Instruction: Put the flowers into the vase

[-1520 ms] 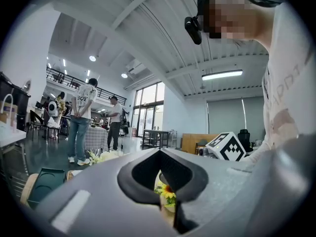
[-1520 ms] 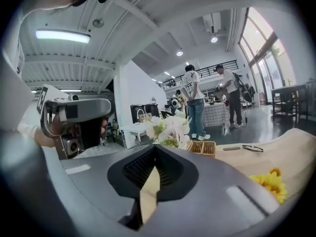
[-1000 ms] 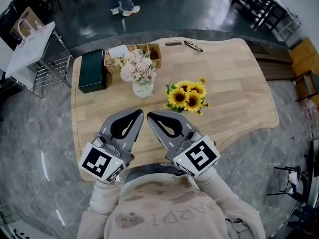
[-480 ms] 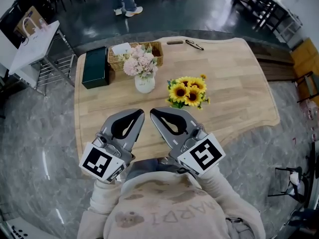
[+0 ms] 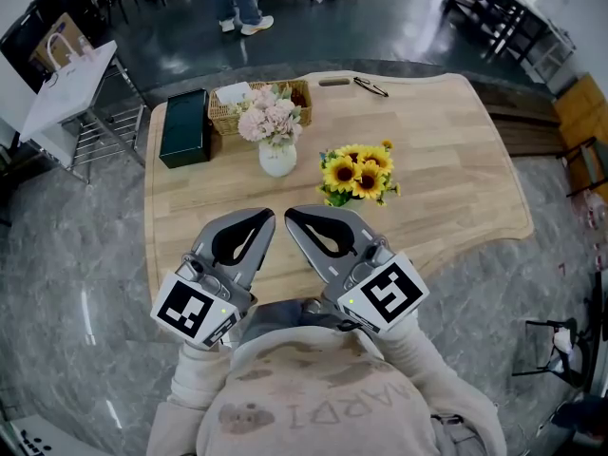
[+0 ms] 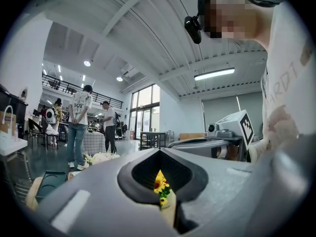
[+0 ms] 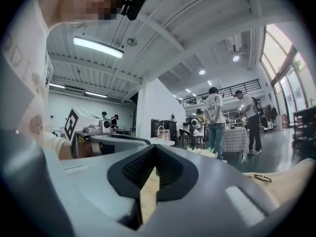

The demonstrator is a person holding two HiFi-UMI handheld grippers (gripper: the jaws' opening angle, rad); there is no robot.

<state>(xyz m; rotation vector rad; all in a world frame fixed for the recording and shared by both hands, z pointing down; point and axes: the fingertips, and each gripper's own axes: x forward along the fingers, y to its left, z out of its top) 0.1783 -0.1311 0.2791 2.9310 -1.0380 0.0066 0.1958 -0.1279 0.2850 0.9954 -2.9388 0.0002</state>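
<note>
The sunflowers (image 5: 359, 174) lie loose on the wooden tabletop (image 5: 456, 160), just to the right of the vase (image 5: 277, 158) and a little nearer the person. The vase stands upright and already carries a bunch of pink flowers (image 5: 271, 120).

Both tongs hang nearer the person than the vase, over the tabletop's near edge and well apart from the sunflowers. The left tongs (image 5: 265, 216) point toward the vase, the right tongs (image 5: 289, 218) toward the sunflowers, and their tips sit just beside each other. Each pair is pressed together with nothing between its jaws. Through the thin slit of the left tongs (image 6: 159, 151) the sunflowers (image 6: 159, 183) show far ahead; the right tongs (image 7: 154, 149) show only bare wood.

Behind the vase sits a wicker basket (image 5: 256, 103), with a dark green box (image 5: 184, 127) to the vase's left and a pair of glasses (image 5: 370, 87) far behind to its right.

Against a second ago, the vase and sunflowers sit slightly higher in the head view; the tongs hold the same closed pose.
</note>
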